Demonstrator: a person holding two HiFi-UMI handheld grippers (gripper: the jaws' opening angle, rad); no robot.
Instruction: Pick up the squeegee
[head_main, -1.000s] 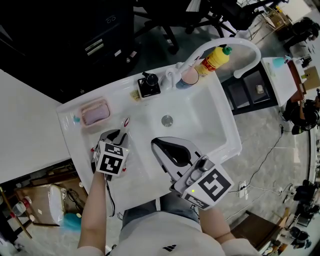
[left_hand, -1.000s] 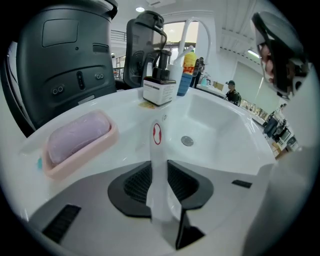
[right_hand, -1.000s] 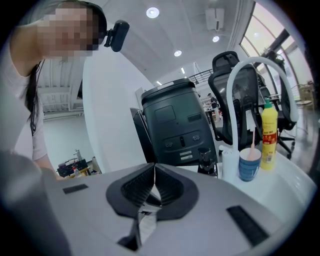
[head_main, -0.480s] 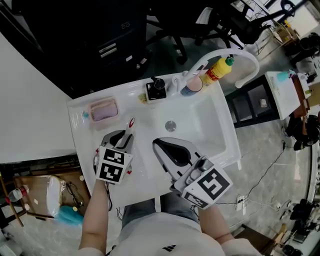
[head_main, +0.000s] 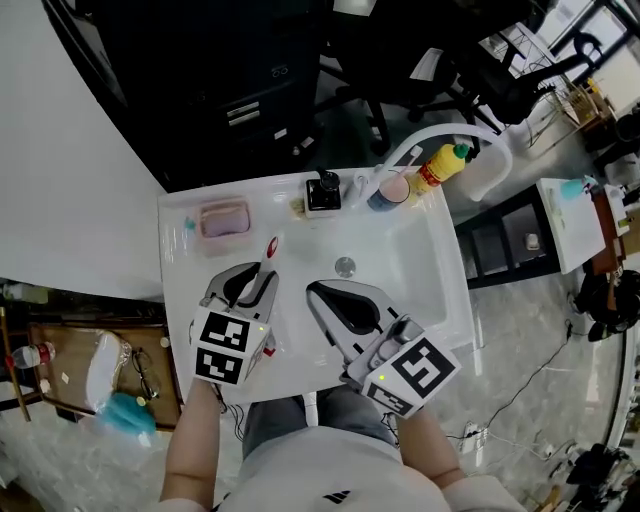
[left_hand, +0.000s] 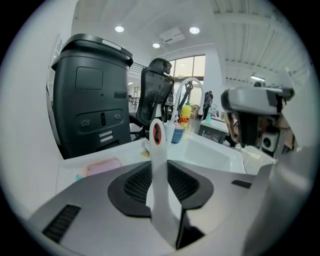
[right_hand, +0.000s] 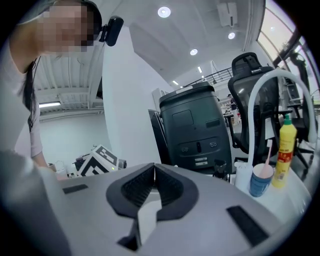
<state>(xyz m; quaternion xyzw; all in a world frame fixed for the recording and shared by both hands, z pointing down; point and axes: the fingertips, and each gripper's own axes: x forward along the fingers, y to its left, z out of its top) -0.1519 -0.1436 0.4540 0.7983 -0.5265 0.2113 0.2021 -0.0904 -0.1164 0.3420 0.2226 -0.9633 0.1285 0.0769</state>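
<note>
Sink: white basin (head_main: 410, 270) lies under both grippers.
Squeegee (left_hand: 159, 170): handle clamped upright between the left gripper (head_main: 243, 288) jaws, apparently lifted clear.
Right gripper (head_main: 345, 305): jaws pressed together on nothing, seemingly idle alongside.

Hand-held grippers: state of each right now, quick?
Left hand-held gripper: shut on the squeegee, gripping its white handle.
Right hand-held gripper: shut, nothing between its jaws.
</note>
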